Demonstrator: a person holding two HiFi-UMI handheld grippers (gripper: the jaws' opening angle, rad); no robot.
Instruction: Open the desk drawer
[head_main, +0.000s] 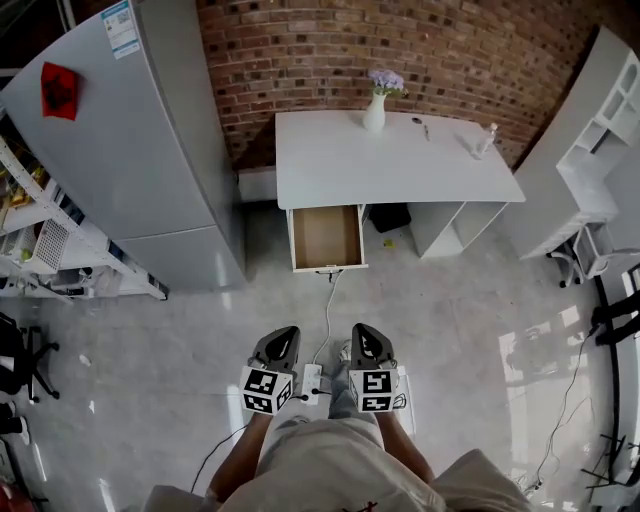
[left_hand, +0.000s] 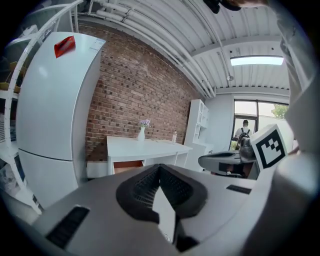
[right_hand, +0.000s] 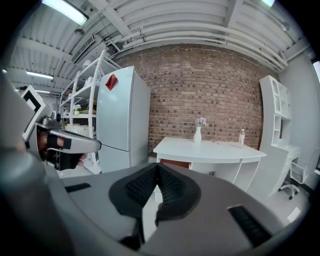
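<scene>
Head view alone shows me the drawer (head_main: 326, 238) open, bare inside, under the desk (head_main: 400, 160) at 12 o'clock. I hold left gripper (head_main: 281, 340) and right gripper (head_main: 366, 340) side by side, aimed deskward, jaws together, empty.

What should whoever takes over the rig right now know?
The left claw and right claw are both shut and empty. They are held close to the body over the floor, well short of the desk. The drawer, under the desk's left end in the head view, is pulled out and looks empty. Opening appears done, and nothing looks left to do.
</scene>
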